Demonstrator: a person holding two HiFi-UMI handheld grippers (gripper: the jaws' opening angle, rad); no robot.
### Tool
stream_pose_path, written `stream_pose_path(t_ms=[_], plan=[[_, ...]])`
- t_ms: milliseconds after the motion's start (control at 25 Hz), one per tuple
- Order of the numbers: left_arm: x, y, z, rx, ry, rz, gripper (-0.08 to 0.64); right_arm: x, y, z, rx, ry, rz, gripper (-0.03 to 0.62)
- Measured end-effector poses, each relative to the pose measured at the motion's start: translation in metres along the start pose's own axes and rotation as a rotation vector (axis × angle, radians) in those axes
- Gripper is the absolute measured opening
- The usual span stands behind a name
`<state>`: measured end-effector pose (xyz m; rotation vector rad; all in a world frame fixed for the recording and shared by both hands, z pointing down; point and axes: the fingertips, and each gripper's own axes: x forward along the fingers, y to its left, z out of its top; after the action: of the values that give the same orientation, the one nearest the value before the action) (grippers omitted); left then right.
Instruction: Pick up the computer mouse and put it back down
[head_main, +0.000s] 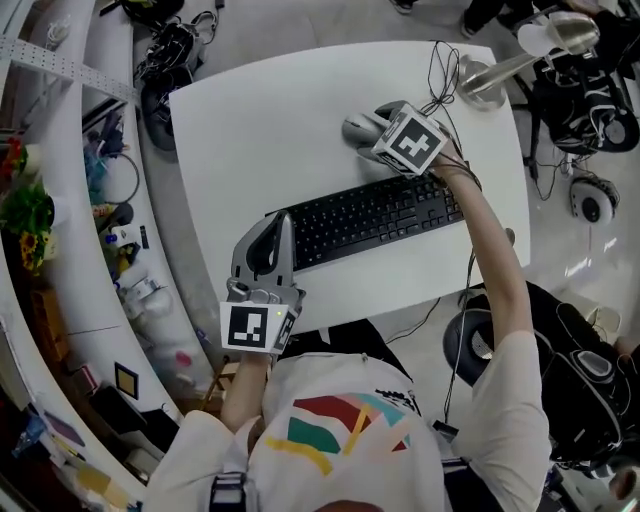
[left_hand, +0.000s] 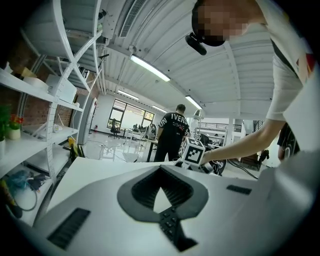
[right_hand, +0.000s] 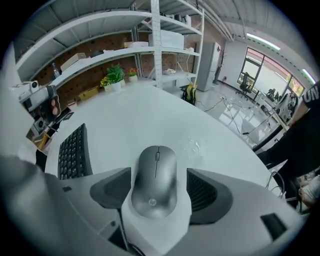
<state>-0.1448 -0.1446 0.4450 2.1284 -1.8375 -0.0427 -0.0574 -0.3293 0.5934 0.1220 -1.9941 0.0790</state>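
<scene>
A silver computer mouse (head_main: 357, 128) lies on the white table (head_main: 260, 130) beyond the right end of a black keyboard (head_main: 375, 215). My right gripper (head_main: 376, 124) points steeply down over it. In the right gripper view the mouse (right_hand: 155, 175) sits between the two dark pads of my right gripper (right_hand: 157, 189), which is open, with a gap showing on the right side. My left gripper (head_main: 268, 245) rests low at the keyboard's left end, near the table's front edge. Its pads meet in the left gripper view (left_hand: 160, 192) with nothing between them.
The keyboard (right_hand: 72, 150) lies left of the mouse. A desk lamp (head_main: 490, 80) and cables (head_main: 440, 70) stand at the table's far right corner. Curved white shelves (head_main: 60, 200) with clutter run along the left. A person in black (left_hand: 171, 132) stands beyond the table.
</scene>
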Motion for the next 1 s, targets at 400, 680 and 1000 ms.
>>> stream_pose_path(t_ms=[400,680,1000], plan=[[-0.009,0.013,-0.002,-0.016,0.006,0.015,0.043,0.015,-0.001,0.001,0.039,0.055,0.039,0.353],[-0.006,0.018,-0.003,-0.024,0.002,0.005,0.044,0.016,0.001,0.004,0.035,0.073,0.032,0.323],[-0.012,0.022,0.006,-0.026,-0.024,0.013,0.044,0.012,0.007,0.006,0.056,0.033,-0.012,0.293]])
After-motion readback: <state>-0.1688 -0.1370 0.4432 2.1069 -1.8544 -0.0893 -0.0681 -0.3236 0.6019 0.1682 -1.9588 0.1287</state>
